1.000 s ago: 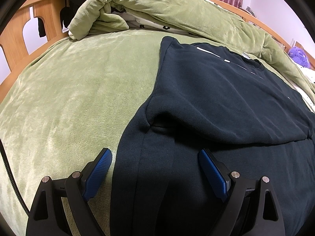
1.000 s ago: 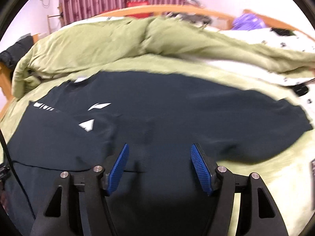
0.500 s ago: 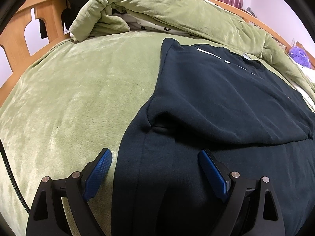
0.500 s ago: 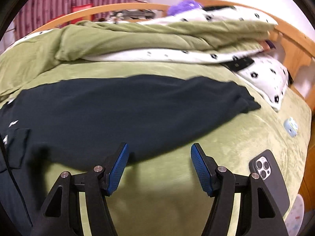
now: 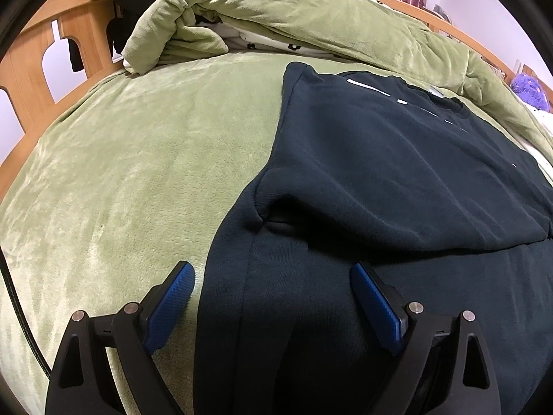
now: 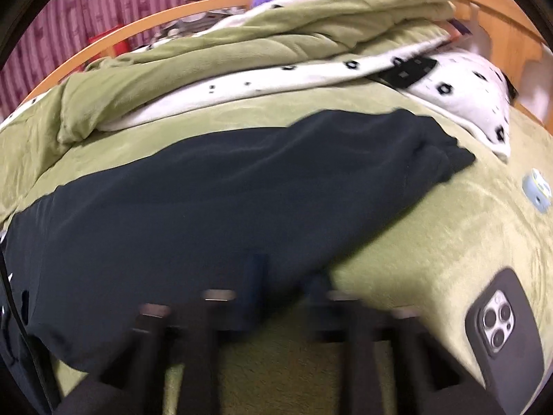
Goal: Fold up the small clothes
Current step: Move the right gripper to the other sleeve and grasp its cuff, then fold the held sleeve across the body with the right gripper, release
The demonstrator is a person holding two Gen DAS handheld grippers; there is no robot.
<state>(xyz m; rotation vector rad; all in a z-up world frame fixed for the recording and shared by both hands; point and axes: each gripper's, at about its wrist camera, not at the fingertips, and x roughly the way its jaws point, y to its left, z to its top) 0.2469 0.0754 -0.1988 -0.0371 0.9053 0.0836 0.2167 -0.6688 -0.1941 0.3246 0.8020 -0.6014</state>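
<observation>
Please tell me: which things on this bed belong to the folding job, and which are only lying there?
For the job: dark sweatshirt, left gripper, right gripper.

Only lying there: phone, small blue case, green duvet, spotted pillow.

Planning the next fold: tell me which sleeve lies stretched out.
The sleeve before the right gripper, its cuff reaching toward the pillow; the other sleeve lies folded over the sweatshirt.

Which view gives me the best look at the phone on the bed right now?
The right wrist view. The phone lies camera-side up on the green blanket at lower right, apart from the dark sweatshirt's sleeve, though the frame is motion-blurred. The left wrist view shows no phone, only the sweatshirt's body and blanket.
</observation>
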